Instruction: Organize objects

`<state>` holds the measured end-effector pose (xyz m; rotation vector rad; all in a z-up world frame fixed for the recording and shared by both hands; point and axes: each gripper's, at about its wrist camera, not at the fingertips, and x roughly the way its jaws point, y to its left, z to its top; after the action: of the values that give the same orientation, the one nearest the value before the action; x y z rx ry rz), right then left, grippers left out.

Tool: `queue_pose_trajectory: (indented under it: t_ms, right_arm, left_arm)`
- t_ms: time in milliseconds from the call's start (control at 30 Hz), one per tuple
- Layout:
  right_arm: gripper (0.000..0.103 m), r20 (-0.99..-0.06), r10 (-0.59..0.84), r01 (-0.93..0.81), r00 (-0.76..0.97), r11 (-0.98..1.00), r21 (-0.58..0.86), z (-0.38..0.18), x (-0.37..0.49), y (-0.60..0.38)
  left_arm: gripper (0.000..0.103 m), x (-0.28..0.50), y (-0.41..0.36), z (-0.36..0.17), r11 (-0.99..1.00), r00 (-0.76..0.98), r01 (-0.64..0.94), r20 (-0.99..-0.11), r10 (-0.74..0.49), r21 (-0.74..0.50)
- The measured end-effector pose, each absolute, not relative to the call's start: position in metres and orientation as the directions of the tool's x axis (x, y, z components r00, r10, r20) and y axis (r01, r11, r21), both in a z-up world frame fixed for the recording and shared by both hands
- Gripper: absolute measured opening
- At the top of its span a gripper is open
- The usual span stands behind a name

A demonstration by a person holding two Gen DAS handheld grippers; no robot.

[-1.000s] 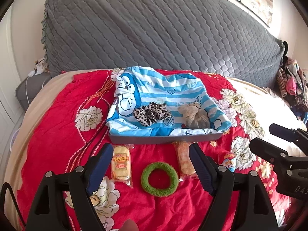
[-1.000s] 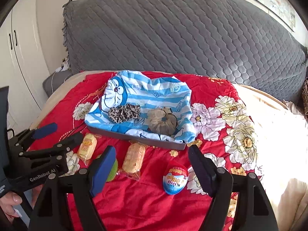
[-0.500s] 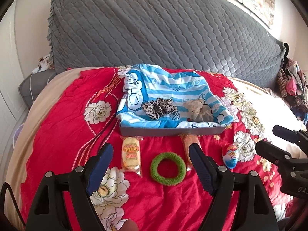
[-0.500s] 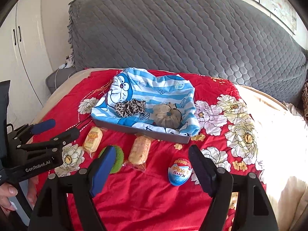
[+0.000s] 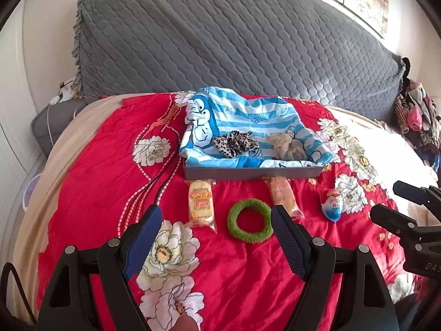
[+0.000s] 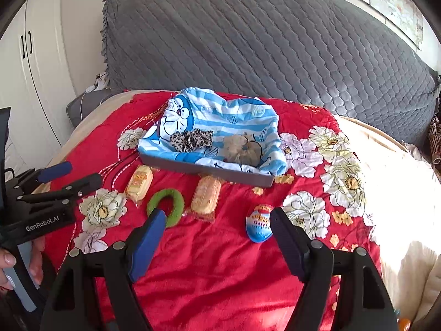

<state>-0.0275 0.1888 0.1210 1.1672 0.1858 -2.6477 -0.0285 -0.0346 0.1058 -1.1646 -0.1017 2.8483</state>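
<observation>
On the red floral bedspread a grey tray lined with a blue striped cartoon cloth holds a leopard scrunchie and a beige scrunchie. In front of it lie a yellow snack pack, a green ring scrunchie, an orange snack pack and a blue-and-red toy egg. My left gripper is open and empty, hovering short of the ring. My right gripper is open and empty, near the egg.
A large grey quilted headboard cushion rises behind the tray. White wardrobe doors stand at the left. Clothes pile at the far right. A cream blanket covers the bed's right side. A person's hand holds the left gripper's handle.
Both grippers have drawn back from the tray, so the objects sit farther away and higher in both views. Nothing on the bed has moved and both jaws kept their width.
</observation>
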Motion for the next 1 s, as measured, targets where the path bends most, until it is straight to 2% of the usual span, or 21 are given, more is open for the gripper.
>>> queue_pose_trajectory:
  t_ms: [1000]
  right_arm:
    - [0.077,-0.736,-0.093,0.235,-0.67,-0.968,-0.092,0.13,0.017,0.196]
  left_arm:
    - [0.082,0.023,-0.014,0.107,-0.989,-0.715,-0.121,-0.684,0.144,-0.082]
